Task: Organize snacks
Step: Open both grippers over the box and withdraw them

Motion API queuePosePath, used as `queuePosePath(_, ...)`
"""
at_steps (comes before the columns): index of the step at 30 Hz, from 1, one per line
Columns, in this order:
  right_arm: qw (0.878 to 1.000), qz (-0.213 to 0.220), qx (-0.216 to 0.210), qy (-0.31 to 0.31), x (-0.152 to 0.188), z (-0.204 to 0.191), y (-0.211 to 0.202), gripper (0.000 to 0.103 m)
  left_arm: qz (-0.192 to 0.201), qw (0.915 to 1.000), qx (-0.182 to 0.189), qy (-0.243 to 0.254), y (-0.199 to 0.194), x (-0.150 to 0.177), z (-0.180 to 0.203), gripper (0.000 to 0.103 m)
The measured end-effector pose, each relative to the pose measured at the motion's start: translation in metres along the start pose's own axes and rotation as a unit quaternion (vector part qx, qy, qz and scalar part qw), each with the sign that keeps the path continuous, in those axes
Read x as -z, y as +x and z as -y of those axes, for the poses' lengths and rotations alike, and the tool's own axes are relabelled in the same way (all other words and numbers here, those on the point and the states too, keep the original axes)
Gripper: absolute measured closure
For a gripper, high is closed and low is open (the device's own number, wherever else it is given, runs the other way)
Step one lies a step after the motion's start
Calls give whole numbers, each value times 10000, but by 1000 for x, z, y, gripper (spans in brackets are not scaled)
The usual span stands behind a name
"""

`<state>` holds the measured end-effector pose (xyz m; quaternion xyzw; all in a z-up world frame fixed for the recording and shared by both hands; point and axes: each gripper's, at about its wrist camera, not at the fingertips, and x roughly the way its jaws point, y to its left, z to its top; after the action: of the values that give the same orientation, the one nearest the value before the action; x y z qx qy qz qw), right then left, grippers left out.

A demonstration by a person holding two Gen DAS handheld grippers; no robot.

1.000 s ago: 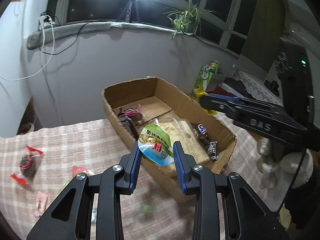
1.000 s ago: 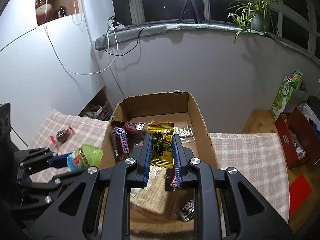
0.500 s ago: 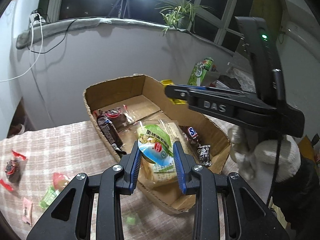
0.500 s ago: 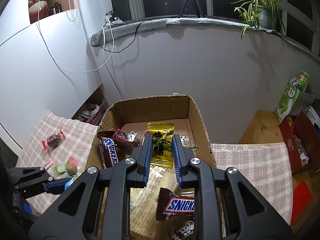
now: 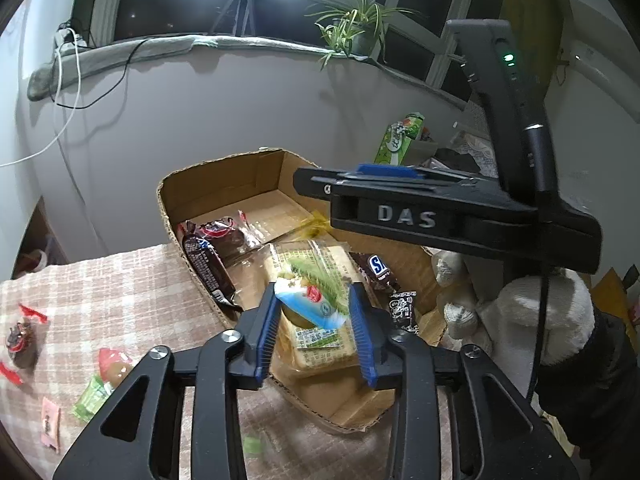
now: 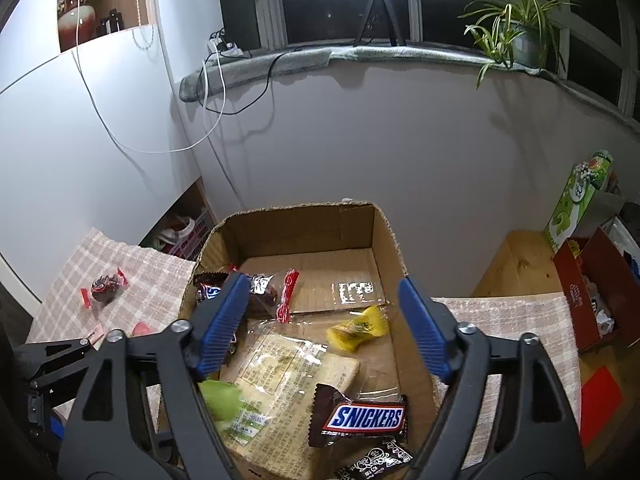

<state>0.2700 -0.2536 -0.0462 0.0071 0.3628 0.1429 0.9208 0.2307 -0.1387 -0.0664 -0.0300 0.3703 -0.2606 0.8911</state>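
Both tools opening over the cardboard box (image 6: 384, 236): left tool (image 5: 314, 320) around a glossy jelly cup (image 5: 308, 308), right tool (image 6: 320, 328) empty.

Motion-blurred green jelly cup (image 5: 310, 300), yellow packet (image 6: 358, 330); black sachet (image 6: 376, 462) cut by frame edge.

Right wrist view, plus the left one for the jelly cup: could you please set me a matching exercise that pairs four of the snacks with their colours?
Things:
1. Snickers bar
2. jelly cup
3. crumpled packet
4. twist-wrapped sweet

Colours:
A. yellow
B. brown, with a blue and white name
C. dark, with red ends
D. green, with a pale blue lid

Pairs: 1-B, 2-D, 3-A, 4-C.
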Motion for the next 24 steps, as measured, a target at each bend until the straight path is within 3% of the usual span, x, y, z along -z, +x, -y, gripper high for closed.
queuePosePath(2,10000,-29,16,-22,0,-1,0,17,20,10000,-5,5,-1,1,0,58)
queuePosePath(24,9999,38,99,-54,9,-14,-39,17,202,9998,16,2,-33,7,8,58)
